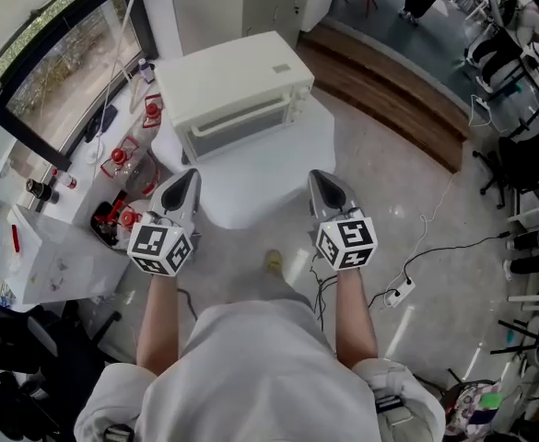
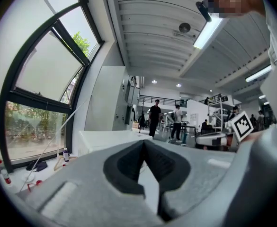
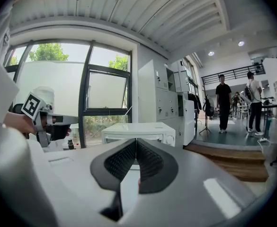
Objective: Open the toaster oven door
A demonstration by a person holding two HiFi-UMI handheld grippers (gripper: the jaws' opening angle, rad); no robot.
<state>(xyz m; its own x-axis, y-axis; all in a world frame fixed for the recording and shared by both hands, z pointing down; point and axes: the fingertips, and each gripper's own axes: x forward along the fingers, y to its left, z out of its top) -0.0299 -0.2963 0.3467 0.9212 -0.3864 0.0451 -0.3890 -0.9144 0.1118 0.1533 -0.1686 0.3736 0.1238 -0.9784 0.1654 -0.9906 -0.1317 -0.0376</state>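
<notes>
Item 1, toaster oven (image 1: pixel 237 90): white, is sitting on a white surface (image 1: pixel 283 178), its door (image 1: pixel 240 129) facing me and lying shut.
Item 2, left gripper (image 1: pixel 187 177): I am holding it short of the oven's front, toward the door's left end, not touching; its jaws are pressing together on nothing.
Item 3, right gripper (image 1: pixel 323 180): I am holding it short of the oven's front, off its right end, apart from it; its jaws are likewise meeting, empty.
Item 4, red items (image 1: pixel 122 159): are lying left of the oven.
</notes>
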